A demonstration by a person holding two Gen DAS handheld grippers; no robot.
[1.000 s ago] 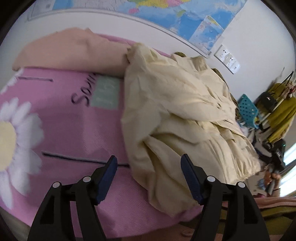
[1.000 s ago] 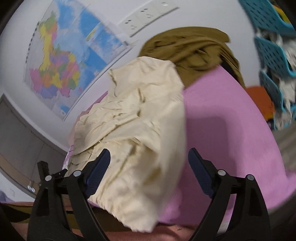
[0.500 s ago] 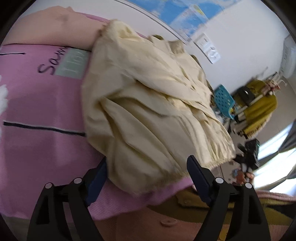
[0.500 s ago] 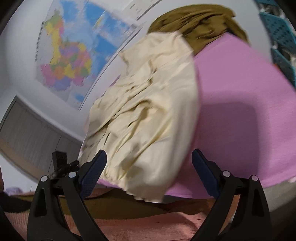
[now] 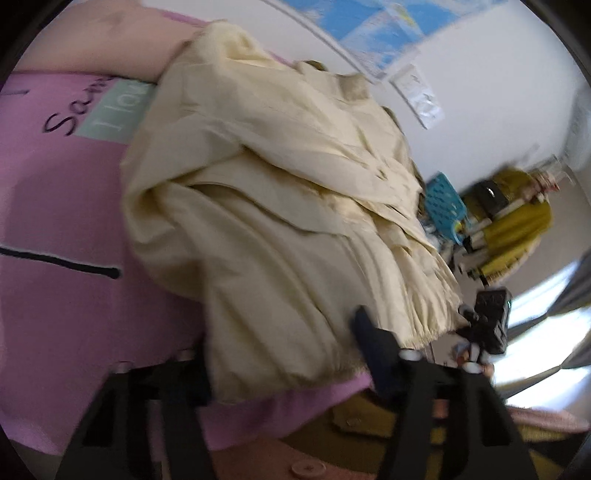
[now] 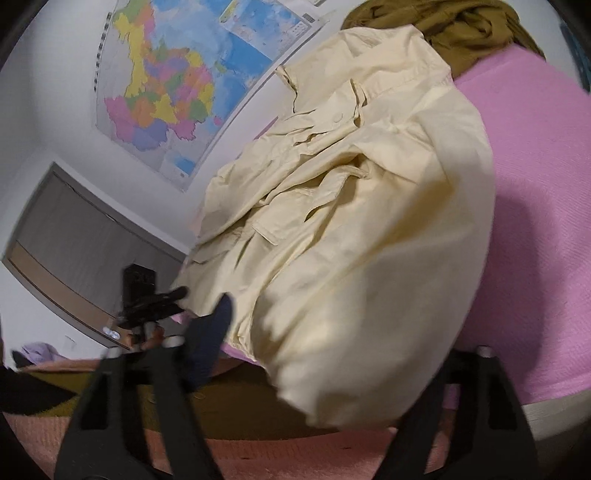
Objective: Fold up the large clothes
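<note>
The soft, light jacket (image 5: 280,206), crumpled on the pink bed (image 5: 55,206), is being straddled at its hem, seemingly the best hold, by both grippers' spread-apart, empty fingers (image 6: 218,325).

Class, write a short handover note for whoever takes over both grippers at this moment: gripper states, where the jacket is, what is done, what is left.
Left gripper: open, fingers either side of the cream jacket at its near hem, which covers one finger; nothing clamped.
Right gripper: open, straddling the jacket's near corner; one finger is hidden behind the cloth.
The jacket lies rumpled on the pink blanket, hem at the near edge, collar toward the wall. An olive garment lies behind it.
Done: both grippers brought to the hem.
Left: grasp the hem, spread the jacket, fold it.
</note>
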